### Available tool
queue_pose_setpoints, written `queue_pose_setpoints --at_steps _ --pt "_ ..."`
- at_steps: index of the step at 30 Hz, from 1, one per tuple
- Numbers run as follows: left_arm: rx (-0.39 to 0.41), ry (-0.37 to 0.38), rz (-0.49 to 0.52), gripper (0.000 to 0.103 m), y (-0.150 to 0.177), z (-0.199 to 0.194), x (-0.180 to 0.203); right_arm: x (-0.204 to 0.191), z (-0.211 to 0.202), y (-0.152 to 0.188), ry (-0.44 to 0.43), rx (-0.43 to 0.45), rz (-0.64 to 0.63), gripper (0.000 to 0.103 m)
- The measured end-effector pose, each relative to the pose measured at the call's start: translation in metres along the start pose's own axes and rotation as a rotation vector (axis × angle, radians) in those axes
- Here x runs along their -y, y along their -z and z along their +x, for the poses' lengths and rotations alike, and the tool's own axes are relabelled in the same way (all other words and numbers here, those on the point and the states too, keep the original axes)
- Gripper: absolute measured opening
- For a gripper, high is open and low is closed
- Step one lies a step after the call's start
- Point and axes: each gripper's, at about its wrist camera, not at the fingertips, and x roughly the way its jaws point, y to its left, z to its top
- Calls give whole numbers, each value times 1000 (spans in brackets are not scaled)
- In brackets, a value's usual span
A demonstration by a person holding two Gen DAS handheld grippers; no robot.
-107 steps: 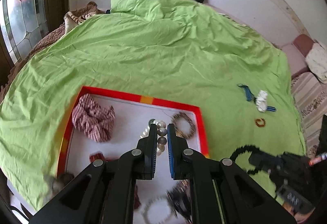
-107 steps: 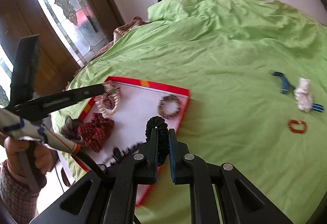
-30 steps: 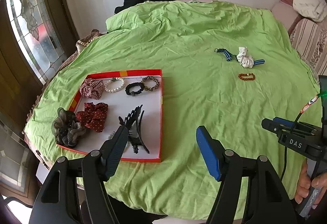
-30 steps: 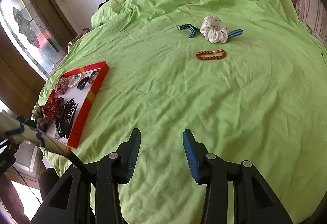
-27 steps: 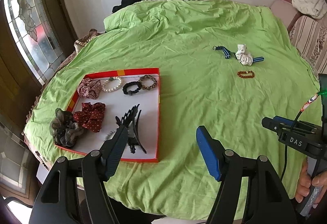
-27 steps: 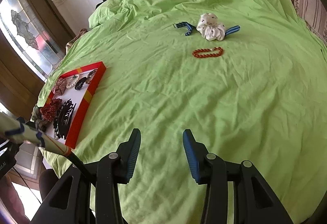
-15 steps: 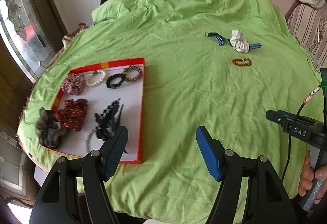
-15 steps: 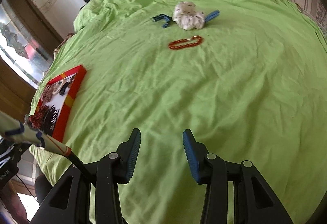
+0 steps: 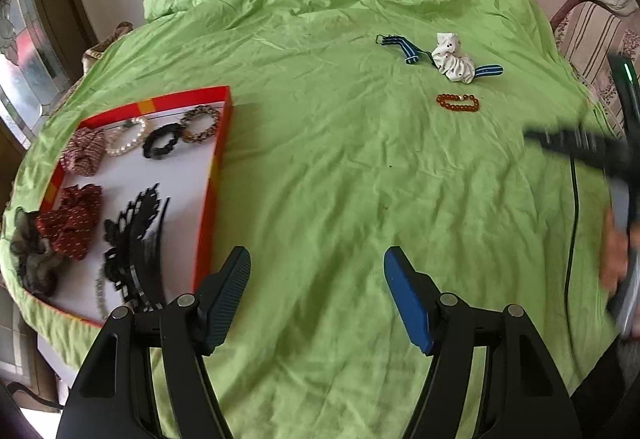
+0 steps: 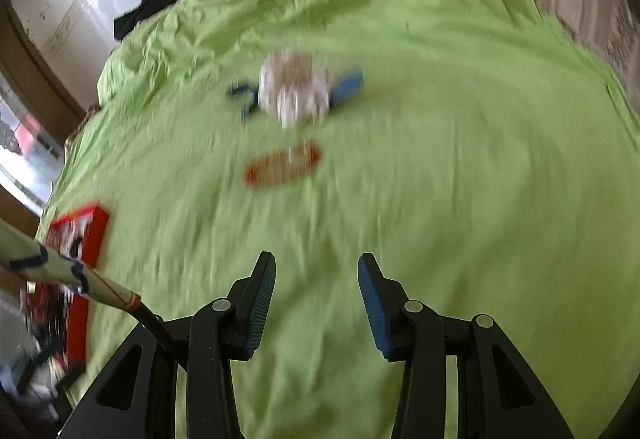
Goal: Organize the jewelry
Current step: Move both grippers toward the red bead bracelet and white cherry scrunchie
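Left gripper (image 9: 316, 295) spread wide, empty (right gripper (image 10: 316, 299) too; narrower).

Daylight from window (image 9: 24, 51) at left, bright and even; fisheye bending with dark corners; right wrist view motion-blurred, left wrist view sharp except its right edge.

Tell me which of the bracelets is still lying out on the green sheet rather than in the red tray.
The amber-red bead bracelet, lying alone on the green sheet just below the white scrunchie. The pearl one already sits inside the red tray.
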Motion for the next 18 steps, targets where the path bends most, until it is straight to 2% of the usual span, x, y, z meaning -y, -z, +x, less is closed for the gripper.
queue_pose_setpoints --at_steps 1,3,5,9,12,13,14,15,18 --pt "1 5 0 68 -1 2 1 -2 3 -15 0 16 -12 47" --pt "-1 17 -1 68 -2 7 1 -13 12 -45 11 45 -49 57" --pt "-7 26 0 68 -5 12 0 -25 25 -70 31 67 -90 62" --pt "-20 38 -9 68 -7 22 -4 -48 65 -110 31 47 -124 62" --pt "-32 47 -21 68 -8 28 -8 -55 98 -122 60 9 -121 61" --pt "-36 47 -22 68 -8 30 -9 -57 105 -123 86 -2 -125 56" --pt "-38 47 -21 68 -8 31 -10 -58 112 -123 110 -11 -135 26" --pt "-38 46 -18 68 -9 31 -10 -58 117 -122 118 -34 -149 4" --pt "-31 42 -16 68 -9 29 -11 -53 101 -111 114 -20 -164 4"
